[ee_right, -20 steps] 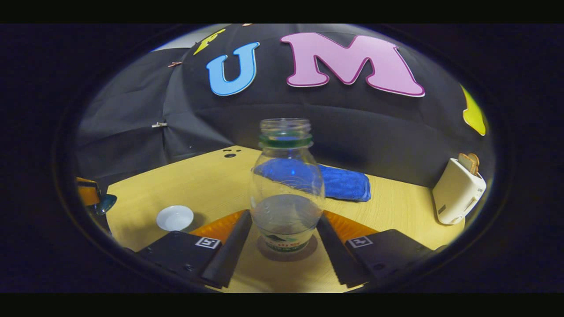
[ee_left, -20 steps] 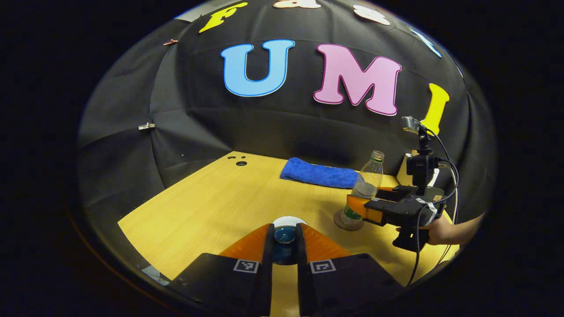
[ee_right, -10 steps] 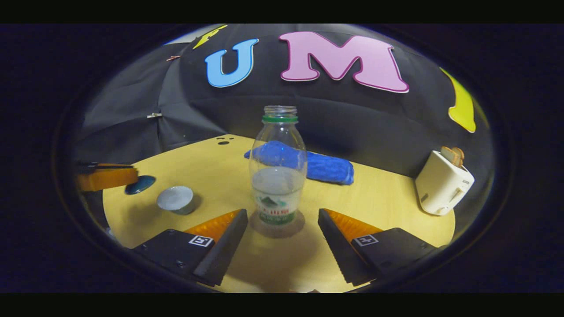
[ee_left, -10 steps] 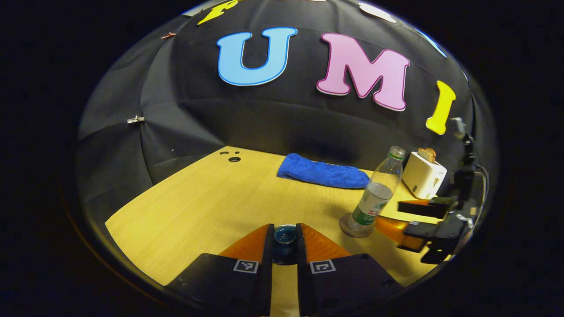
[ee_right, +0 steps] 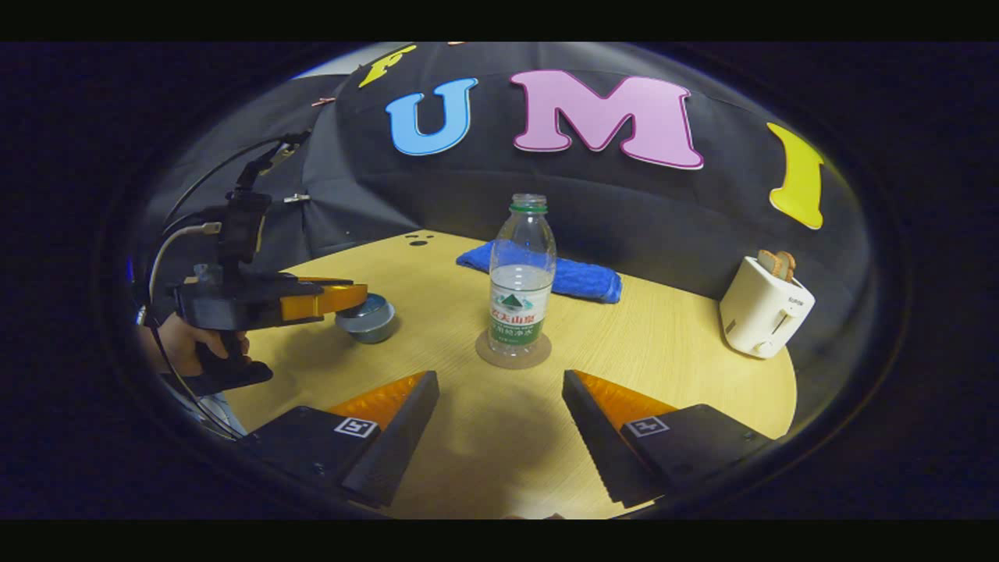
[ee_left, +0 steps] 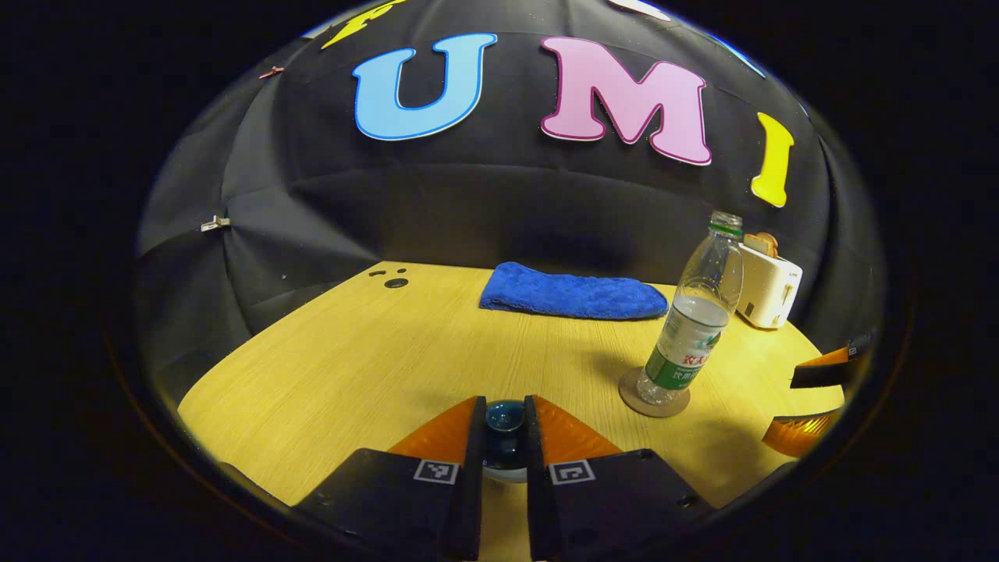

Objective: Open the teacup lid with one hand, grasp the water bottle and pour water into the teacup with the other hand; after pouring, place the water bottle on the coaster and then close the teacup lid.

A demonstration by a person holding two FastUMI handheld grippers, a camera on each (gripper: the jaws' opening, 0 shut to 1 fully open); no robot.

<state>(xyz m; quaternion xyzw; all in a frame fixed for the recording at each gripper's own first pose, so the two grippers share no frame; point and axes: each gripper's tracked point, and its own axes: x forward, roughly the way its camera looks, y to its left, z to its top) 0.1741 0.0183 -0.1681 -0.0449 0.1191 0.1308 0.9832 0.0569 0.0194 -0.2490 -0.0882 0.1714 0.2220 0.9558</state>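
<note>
Clear plastic water bottle (ee_right: 522,273) stands upright on its round coaster (ee_right: 513,351), so pouring and placing look done. My right gripper (ee_right: 499,425) hangs open, well short of it. My left gripper (ee_left: 504,441) pinches the teacup lid (ee_left: 504,421) by its knob, at the teacup (ee_right: 370,318); releasing the lid remains.

On the tabletop (ee_right: 687,343) the bottle (ee_right: 522,269) stands upright on the coaster (ee_right: 513,350). The towel (ee_right: 546,273) lies behind it, the toaster (ee_right: 765,306) to its right, the teacup (ee_right: 368,318) to its left.
</note>
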